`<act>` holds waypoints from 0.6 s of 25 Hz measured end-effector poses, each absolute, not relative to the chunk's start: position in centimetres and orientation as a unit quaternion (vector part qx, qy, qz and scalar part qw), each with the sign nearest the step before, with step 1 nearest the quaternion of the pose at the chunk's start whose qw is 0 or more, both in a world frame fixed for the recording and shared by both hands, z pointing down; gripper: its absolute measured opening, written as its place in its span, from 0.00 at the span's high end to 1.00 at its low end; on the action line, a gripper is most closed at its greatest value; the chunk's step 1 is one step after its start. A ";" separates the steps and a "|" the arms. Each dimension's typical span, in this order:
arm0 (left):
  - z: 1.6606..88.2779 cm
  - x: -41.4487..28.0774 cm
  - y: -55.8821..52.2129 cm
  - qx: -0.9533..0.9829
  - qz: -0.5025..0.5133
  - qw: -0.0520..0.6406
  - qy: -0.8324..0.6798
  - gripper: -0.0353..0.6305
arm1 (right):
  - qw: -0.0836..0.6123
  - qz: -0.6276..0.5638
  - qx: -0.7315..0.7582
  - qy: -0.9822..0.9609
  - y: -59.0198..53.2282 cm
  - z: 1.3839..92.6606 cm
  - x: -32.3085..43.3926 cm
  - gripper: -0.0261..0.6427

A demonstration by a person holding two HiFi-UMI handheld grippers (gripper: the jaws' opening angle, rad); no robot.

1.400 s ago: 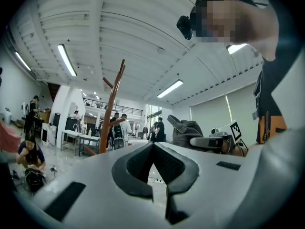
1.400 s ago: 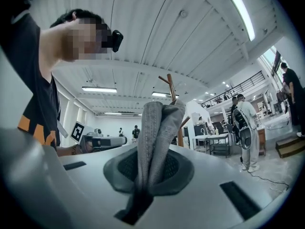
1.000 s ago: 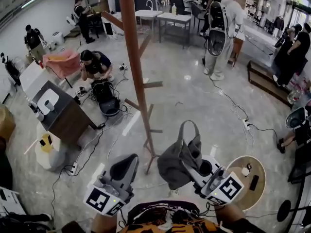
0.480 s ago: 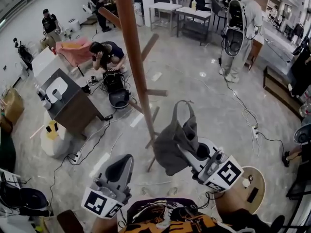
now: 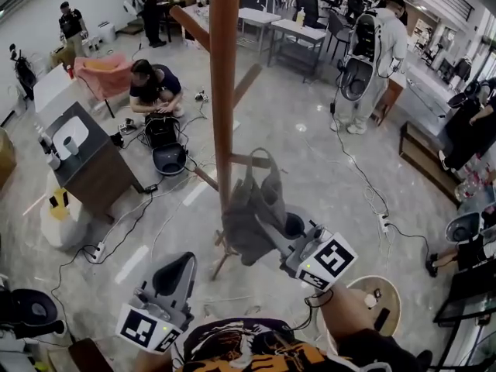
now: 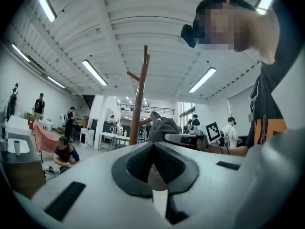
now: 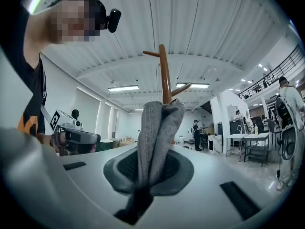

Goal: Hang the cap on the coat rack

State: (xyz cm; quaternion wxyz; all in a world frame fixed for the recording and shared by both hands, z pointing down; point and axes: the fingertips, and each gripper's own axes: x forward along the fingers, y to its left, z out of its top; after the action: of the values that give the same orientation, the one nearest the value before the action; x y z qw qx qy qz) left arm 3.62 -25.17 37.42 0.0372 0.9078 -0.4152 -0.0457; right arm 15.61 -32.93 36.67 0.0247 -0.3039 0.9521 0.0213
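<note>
The brown wooden coat rack stands straight ahead, with short pegs sticking out of its pole. A grey cap hangs from my right gripper, which is shut on its fabric. The cap's top loop is level with a lower peg and right beside the pole; I cannot tell whether they touch. In the right gripper view the cap rises from the right gripper in front of the coat rack. My left gripper is low at the left, shut and empty. In its own view the left gripper faces the coat rack and the cap.
A person crouches over a bag on the floor left of the rack. Another person stands at the back right. A dark cabinet is at the left. A round wooden table is near my right arm. Cables trail over the floor.
My right gripper has carried the cap leftward and up to the rack's pole, from well right of it to right beside a lower peg. The left gripper stayed low.
</note>
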 end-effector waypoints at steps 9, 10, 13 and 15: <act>37.2 1.8 -25.3 0.899 -0.047 0.041 -0.433 0.93 | 0.087 -0.092 -0.291 0.948 -36.5 38.6 15.9 0.90; 37.3 1.4 -25.4 0.899 -0.047 0.041 -0.434 0.93 | 0.082 -0.099 -0.287 0.949 -36.7 39.1 15.6 0.90; 37.6 0.3 -25.5 0.897 -0.046 0.041 -0.437 0.93 | 0.052 -0.102 -0.277 0.954 -37.1 40.9 13.7 0.90; 37.5 0.2 -25.4 0.897 -0.046 0.041 -0.437 0.93 | 0.032 -0.094 -0.280 0.955 -37.3 41.6 13.0 0.90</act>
State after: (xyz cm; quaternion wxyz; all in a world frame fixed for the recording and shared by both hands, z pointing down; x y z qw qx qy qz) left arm 0.17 -25.36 37.50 0.0405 0.8974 -0.4370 -0.0464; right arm 13.01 -37.27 41.65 0.0315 -0.2800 0.9548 -0.0943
